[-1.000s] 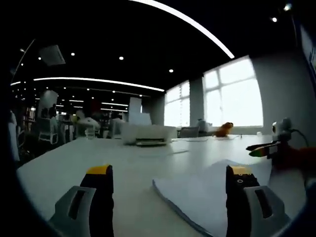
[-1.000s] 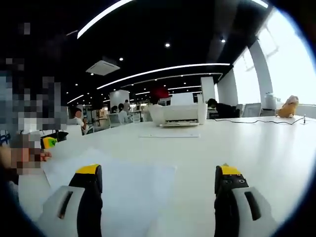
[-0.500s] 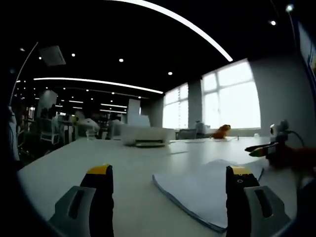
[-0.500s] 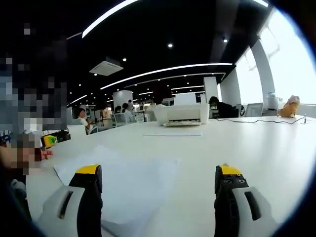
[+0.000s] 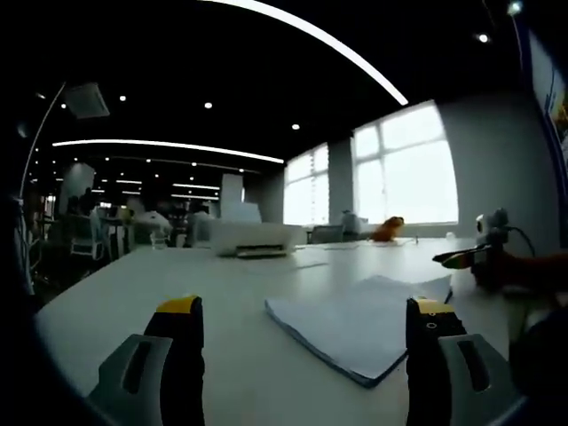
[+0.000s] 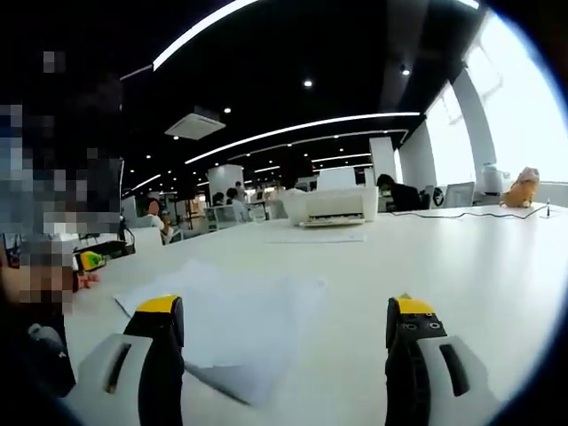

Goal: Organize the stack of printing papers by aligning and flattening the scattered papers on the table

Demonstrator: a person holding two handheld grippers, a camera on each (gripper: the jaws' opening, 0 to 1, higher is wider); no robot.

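A flat stack of white printing papers [image 5: 368, 319] lies on the white table [image 5: 222, 275], ahead of my left gripper [image 5: 306, 342] and toward its right jaw. That gripper is open and holds nothing. The same paper stack [image 6: 235, 324] lies in front of my right gripper [image 6: 284, 342], toward its left jaw, with a near corner pointing at me. My right gripper is open and empty too. The other gripper's green-tipped jaw [image 5: 457, 257] comes in at the right edge of the left gripper view, and a yellow-green tip [image 6: 89, 259] shows at the left of the right gripper view.
A white printer [image 6: 330, 206] stands at the far side of the table, with a loose sheet [image 6: 315, 238] lying before it. The printer [image 5: 253, 238] also stands far ahead. An orange plush toy [image 6: 519, 188] sits by the windows. Seated people and chairs [image 6: 217, 209] fill the background.
Both cameras have pulled back and lowered, so the paper stack now sits farther out from the jaws in both views. The jaws stayed open.
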